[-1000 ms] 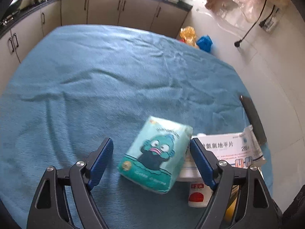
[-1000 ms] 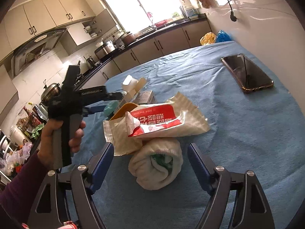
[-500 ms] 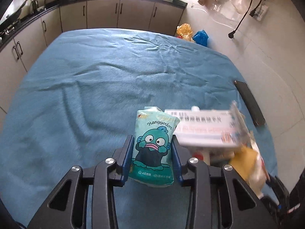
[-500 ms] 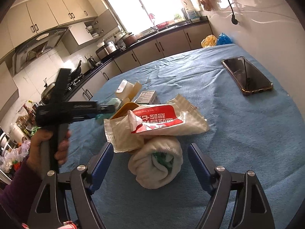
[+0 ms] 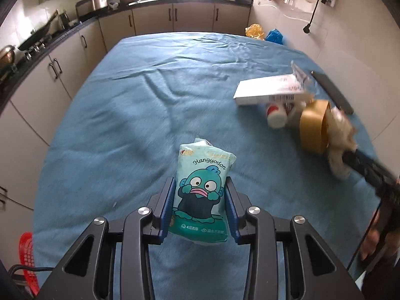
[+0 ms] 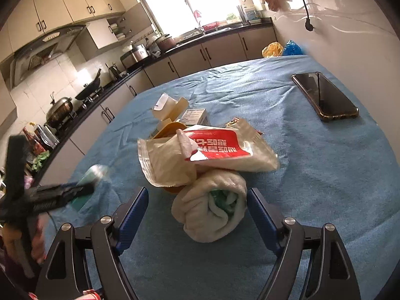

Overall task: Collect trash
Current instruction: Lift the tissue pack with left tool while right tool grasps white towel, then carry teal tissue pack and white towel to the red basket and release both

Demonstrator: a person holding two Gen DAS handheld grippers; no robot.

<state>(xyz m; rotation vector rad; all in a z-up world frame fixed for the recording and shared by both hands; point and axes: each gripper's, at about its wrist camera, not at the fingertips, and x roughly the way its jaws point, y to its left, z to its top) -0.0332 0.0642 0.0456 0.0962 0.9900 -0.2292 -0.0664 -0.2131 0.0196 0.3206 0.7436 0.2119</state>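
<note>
My left gripper (image 5: 200, 192) is shut on a teal tissue pack (image 5: 201, 190) with a cartoon fish face, held above the blue cloth (image 5: 130, 115). It shows blurred at the left of the right wrist view (image 6: 82, 187). My right gripper (image 6: 197, 200) is open, its fingers either side of a rolled white towel (image 6: 212, 212). Behind the towel lie a beige wrapper (image 6: 167, 162) with a red-and-white packet (image 6: 220, 145), a white medicine box (image 5: 270, 90), a small bottle (image 5: 276, 116) and a tape roll (image 5: 313, 130).
A black phone (image 6: 325, 97) lies on the cloth at the right, near the wall. Kitchen cabinets (image 5: 175, 17) run along the back and left. A red basket (image 5: 28, 255) shows at the table's lower left edge. Yellow and blue bags (image 5: 262, 33) sit beyond the far corner.
My left gripper closed on the tissue pack, lifted it and carried it left, away from the pile. My right gripper stayed open around the rolled towel.
</note>
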